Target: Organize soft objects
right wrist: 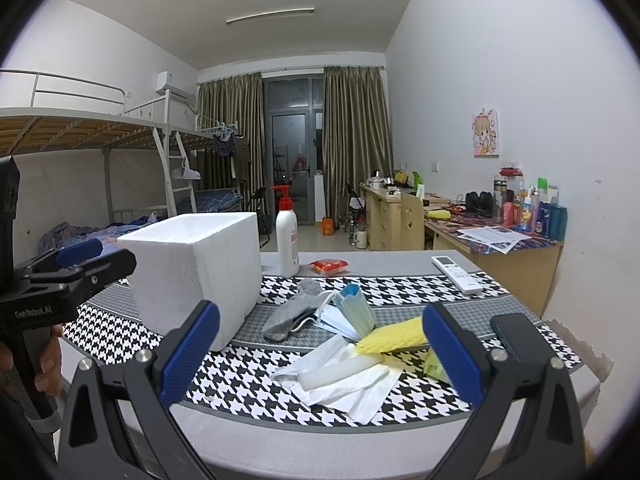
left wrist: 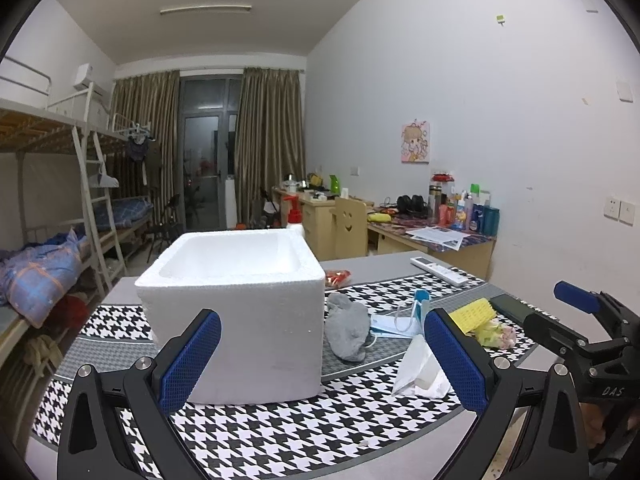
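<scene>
A white foam box [left wrist: 236,312] [right wrist: 196,268] stands open-topped on the houndstooth cloth. To its right lie a grey sock [left wrist: 346,332] [right wrist: 294,312], blue face masks [left wrist: 396,322] [right wrist: 352,312], a yellow sponge [left wrist: 474,314] [right wrist: 394,334] and white tissue [left wrist: 420,372] [right wrist: 348,380]. My left gripper [left wrist: 324,360] is open and empty in front of the box. My right gripper [right wrist: 320,360] is open and empty, just short of the tissue and sponge. It shows at the right edge of the left wrist view [left wrist: 580,312].
A white pump bottle [right wrist: 287,236], a red packet [right wrist: 330,266] [left wrist: 338,278] and a remote control [right wrist: 458,274] [left wrist: 440,270] sit at the table's far side. A dark phone [right wrist: 516,336] [left wrist: 514,306] lies at the right. Bunk beds stand left, desks right.
</scene>
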Available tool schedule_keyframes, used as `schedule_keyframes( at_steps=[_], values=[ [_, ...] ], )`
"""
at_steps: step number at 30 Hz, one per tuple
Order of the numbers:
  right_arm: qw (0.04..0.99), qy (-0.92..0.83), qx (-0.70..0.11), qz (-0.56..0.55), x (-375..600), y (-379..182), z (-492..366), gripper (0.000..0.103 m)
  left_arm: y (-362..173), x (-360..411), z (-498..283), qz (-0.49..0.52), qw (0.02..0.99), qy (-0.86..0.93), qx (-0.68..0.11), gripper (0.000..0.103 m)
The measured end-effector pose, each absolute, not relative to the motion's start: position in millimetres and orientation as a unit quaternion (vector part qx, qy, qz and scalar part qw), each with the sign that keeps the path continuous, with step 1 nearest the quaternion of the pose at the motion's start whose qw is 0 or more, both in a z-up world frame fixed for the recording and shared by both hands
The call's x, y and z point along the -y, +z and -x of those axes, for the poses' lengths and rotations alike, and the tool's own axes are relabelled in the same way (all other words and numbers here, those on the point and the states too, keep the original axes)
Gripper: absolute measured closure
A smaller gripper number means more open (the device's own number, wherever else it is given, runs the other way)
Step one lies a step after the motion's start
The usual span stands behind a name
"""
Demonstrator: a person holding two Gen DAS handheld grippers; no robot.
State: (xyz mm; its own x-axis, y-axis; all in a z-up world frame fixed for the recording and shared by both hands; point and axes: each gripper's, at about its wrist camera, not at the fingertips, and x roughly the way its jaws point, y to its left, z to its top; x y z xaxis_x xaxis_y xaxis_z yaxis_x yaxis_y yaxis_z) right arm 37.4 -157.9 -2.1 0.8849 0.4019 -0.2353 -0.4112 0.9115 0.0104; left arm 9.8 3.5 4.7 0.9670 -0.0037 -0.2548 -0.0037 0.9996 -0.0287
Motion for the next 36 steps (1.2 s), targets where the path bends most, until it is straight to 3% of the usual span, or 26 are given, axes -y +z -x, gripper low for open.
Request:
schedule_keyframes(
  at_steps=[36],
  values=[
    [0.972, 0.150, -0.183, 0.005, 197, -24, -92, 0.001, -18, 51, -69, -0.027, 0.974, -0.076, -0.211, 0.001]
  ],
)
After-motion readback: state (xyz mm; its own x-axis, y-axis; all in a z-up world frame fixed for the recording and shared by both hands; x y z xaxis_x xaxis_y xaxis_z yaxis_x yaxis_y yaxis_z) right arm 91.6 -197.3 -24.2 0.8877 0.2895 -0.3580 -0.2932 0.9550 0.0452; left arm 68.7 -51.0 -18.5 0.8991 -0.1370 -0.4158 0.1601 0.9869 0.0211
